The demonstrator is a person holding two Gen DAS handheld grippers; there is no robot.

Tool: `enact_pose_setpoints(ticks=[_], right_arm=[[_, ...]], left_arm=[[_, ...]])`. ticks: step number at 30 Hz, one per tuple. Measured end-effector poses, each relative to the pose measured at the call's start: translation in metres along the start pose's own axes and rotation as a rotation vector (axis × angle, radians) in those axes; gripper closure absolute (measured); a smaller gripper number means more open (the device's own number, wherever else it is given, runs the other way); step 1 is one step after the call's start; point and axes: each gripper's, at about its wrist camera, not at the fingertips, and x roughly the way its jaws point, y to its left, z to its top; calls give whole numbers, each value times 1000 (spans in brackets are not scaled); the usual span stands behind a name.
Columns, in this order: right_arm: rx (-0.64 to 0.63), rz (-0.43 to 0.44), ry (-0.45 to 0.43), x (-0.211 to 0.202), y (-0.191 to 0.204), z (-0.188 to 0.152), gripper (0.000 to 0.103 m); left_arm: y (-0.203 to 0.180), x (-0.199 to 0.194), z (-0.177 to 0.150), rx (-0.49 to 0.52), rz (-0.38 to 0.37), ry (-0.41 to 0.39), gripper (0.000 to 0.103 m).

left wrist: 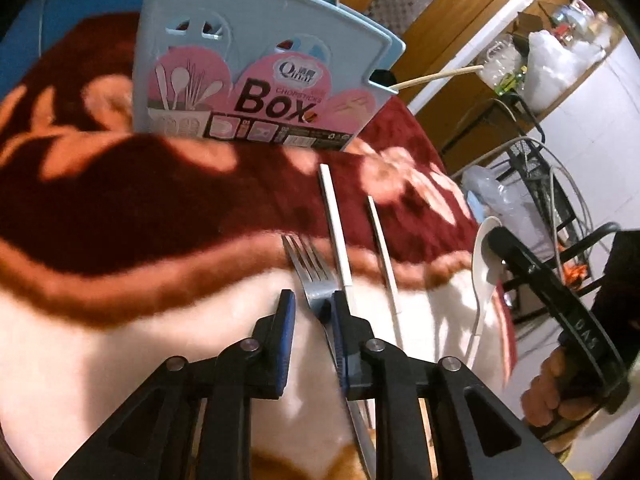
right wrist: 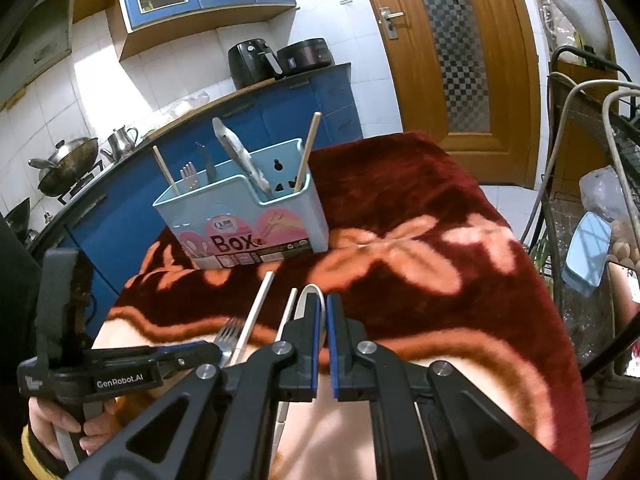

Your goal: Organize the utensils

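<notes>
Utensils lie in a row on the plush red blanket with pink flowers (right wrist: 420, 216), all on our side of the pale blue plastic utensil box with a pink "Box" label (right wrist: 244, 216), which we take as our landmark. Nearest the box's left corner is the steel fork (left wrist: 310, 270), tines pointing toward the box. Just right of it lies a white chopstick (left wrist: 336, 236), then a second, thinner pale chopstick (left wrist: 382, 252), and furthest right a white ceramic spoon (left wrist: 486, 264), bowl end toward the box.

Our left gripper (left wrist: 313, 312) sits low over the fork, its jaws a moderate way apart and straddling the fork's neck; the right pad touches or nearly touches the metal while the left pad stands clear, so we see no closed grip. The white chopstick runs just beside the right finger.

Our right gripper (right wrist: 323, 320) hovers over the spoon, jaws drawn to a narrow gap with nothing visibly between them; the spoon's rounded end (right wrist: 310, 294) shows just beyond the left finger, but we cannot tell whether it touches.

Inside the box stand two wooden chopsticks (right wrist: 308, 152), a grey flat utensil (right wrist: 240, 156), a fork (right wrist: 189, 174) and a dark utensil (right wrist: 208, 164). Behind the box runs a blue kitchen counter (right wrist: 280, 104) carrying a black air fryer (right wrist: 252, 62), with a wooden door (right wrist: 452, 48) to its right.
</notes>
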Motion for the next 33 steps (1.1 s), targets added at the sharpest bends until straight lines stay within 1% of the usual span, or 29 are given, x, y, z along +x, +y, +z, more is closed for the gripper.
enact_pose_setpoints(ticks=[4,6,10,12,14,17,21,23,27,30,33], right_arm=[[3,1,6,4,-5,-2,98],[4,-1,10,5,-7,-2,98],[7,-4,19,9,-11,-3,98],[10,-4,25,12,-12,-4,98],[15,1,29,14,-13,-6,98],[24,22,26,16,-13,-6,98],[19,34,9,13,-11,-5,98],[18,43,-8,10,-9,-4,98],[30,63,-62,-1,-6,-1,98],[18,66,-107,-10,-1,3,98],[4,76,-146,-19,5,6,98]], left_arm=[[1,7,7,-22,-29,33,84],[-1,11,10,-23,-32,33,85],[-2,14,15,-17,-26,25,88],[-2,14,15,-14,-35,19,94],[0,12,14,-20,-48,14,95],[1,9,11,-20,-56,-16,95],[0,-4,4,-17,-66,-79,96],[-1,-12,2,-4,-56,-115,96],[-10,-36,-5,49,-25,-226,97],[-15,-51,-9,69,-23,-289,99],[-21,-67,-10,93,-2,-355,101]])
